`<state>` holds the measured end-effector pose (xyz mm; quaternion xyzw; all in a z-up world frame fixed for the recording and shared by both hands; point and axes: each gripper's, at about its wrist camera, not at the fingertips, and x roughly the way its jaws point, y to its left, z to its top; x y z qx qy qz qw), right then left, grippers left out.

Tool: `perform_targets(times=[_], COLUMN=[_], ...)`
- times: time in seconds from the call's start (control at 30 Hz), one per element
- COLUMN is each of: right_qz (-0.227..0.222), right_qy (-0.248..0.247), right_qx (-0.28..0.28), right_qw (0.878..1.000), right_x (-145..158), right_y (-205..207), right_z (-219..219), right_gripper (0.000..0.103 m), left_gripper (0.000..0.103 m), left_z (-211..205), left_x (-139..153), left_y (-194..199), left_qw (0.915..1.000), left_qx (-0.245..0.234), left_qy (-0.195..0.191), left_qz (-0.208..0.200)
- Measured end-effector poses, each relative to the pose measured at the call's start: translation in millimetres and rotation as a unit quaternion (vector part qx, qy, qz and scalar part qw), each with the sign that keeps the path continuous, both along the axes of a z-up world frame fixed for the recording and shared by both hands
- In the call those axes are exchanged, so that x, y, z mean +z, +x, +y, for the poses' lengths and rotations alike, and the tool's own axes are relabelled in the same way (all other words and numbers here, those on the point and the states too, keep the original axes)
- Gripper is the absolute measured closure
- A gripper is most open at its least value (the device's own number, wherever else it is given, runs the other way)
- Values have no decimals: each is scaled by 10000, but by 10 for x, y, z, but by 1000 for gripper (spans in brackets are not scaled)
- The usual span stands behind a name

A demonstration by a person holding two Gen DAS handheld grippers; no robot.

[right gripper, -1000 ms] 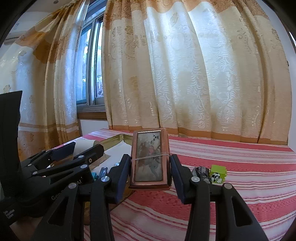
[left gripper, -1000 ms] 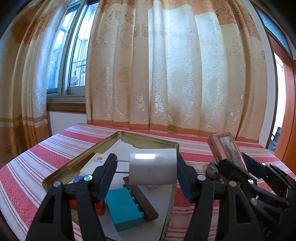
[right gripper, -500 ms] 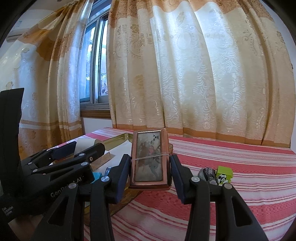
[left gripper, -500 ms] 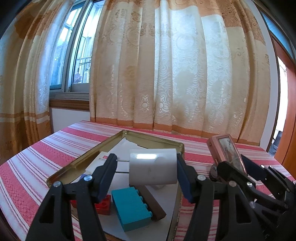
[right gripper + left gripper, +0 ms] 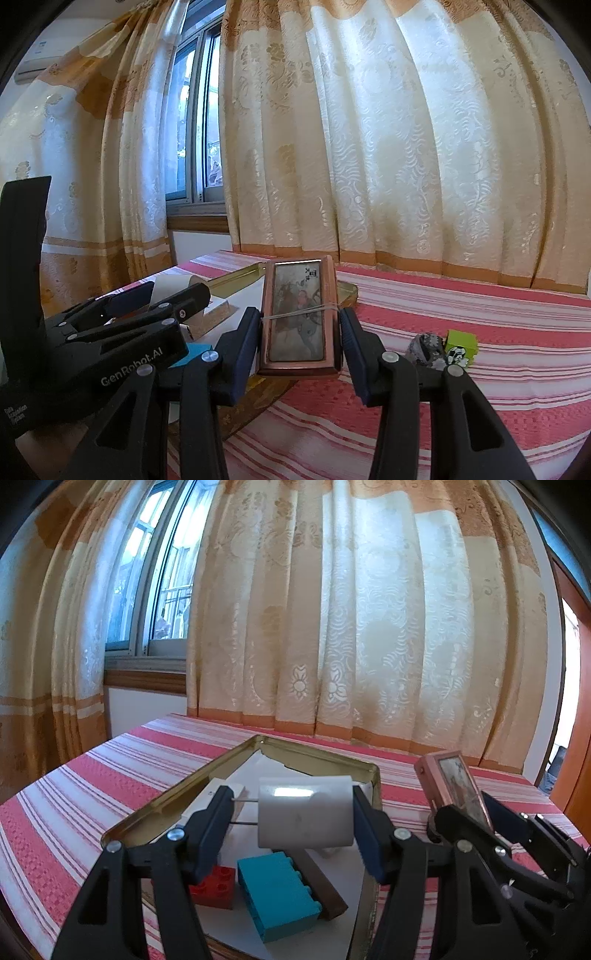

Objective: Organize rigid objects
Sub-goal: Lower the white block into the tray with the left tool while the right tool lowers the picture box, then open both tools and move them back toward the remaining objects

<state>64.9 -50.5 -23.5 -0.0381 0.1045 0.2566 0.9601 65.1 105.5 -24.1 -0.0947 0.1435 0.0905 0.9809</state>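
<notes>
Left wrist: left tongs (image 5: 293,821) clamp a white cylinder (image 5: 304,814) over the gold tin tray (image 5: 155,805); teal brick (image 5: 277,893), red brick (image 5: 214,886), brown bar (image 5: 314,878) already inside.
Right wrist: right tongs (image 5: 301,339) grip a pink framed box (image 5: 299,317), tray at 9 o'clock; green toy (image 5: 460,343) at 3 o'clock remains on the striped desk (image 5: 480,387); curtains (image 5: 406,147) behind; roughly halfway, I'd say.

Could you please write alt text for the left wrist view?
The left gripper holds a white cylinder over a gold tray containing teal, red and brown blocks, on a red striped tablecloth.
</notes>
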Motion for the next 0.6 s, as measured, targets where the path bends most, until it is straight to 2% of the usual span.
perform_targets(times=[0.37,0.6], right_qz=[113,171], right_qy=[-39,-115], right_qx=[88,177], right_qw=[9999,9996], right_x=[-13,-24], right_y=[43,73], right_z=[80,170], right_gripper=[56,56], left_gripper=[40,40], left_z=[81,271], left_x=[-8,-65], left_y=[35,120], left_qw=[9999,9986], left_qx=[66,301], left_qy=[-49,-161], left_qz=[97,403])
